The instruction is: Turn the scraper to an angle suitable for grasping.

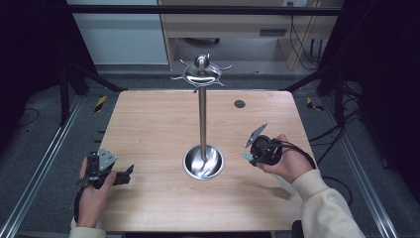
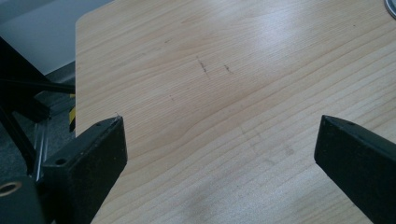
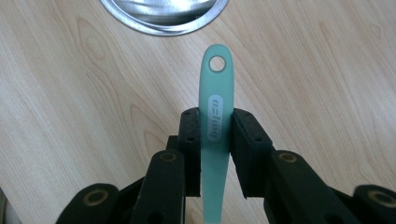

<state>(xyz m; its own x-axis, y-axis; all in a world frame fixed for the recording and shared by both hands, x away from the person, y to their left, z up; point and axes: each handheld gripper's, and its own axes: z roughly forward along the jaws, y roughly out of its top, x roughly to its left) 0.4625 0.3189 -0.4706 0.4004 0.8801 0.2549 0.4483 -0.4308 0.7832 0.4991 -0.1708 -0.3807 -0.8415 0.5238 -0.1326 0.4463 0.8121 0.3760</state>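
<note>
We see a light wooden table (image 1: 148, 134) on a grey floor (image 1: 44, 144), with metal rails (image 1: 39, 173) running along its sides at 9 and 3 o'clock. At 12 o'clock stands pale wooden furniture (image 1: 223, 22) beside a whitish wall panel (image 1: 119, 37); cables (image 1: 302, 44) hang at 1 o'clock.

Looks like you're set up in some kind of lab or test room: your wooden table (image 1: 148, 129) sits inside a black metal frame (image 1: 198, 10), with aluminium rails (image 1: 42, 163) along both sides, grey carpet (image 1: 29, 134), hazard tape (image 1: 100, 102), loose cables (image 1: 299, 42) and plain office furniture (image 1: 228, 25) behind.
</note>
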